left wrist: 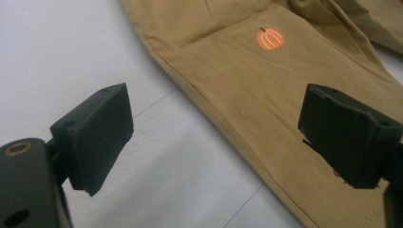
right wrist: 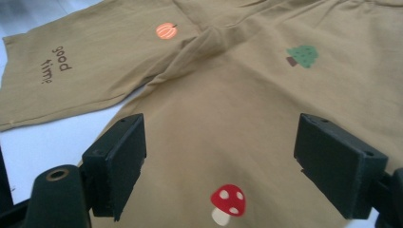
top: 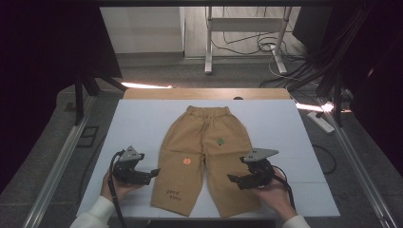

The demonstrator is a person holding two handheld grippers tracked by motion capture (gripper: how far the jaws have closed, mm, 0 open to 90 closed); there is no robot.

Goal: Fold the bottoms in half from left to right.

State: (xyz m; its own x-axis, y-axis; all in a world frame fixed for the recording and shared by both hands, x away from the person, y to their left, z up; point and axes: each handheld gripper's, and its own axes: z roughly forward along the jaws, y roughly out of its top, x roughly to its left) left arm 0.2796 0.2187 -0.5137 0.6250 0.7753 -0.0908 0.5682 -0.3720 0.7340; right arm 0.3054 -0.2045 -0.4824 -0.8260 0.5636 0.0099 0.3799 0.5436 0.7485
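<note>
A pair of tan trousers [top: 204, 156] lies flat on the white bench [top: 138, 123], waistband at the far side and both leg hems toward the person, spread out so every edge can be reached. The left gripper [top: 151, 175] hovers just beside the outer seam of the left leg, its jaws spread wide, one over bare bench and the other over cloth, as the left gripper view shows; this looks like a line-up to pinch that side edge. The right gripper [top: 232, 179] sits over the other leg, jaws likewise spread and holding nothing, with a small mushroom print [right wrist: 227, 203] between them and a green tree print [right wrist: 302, 55] farther up. An orange pumpkin print [left wrist: 270, 39] marks the left leg. There is open bench on both sides of the trousers, so a fold inward or toward the waistband has room; the near hems lie close to the bench's front edge.
</note>
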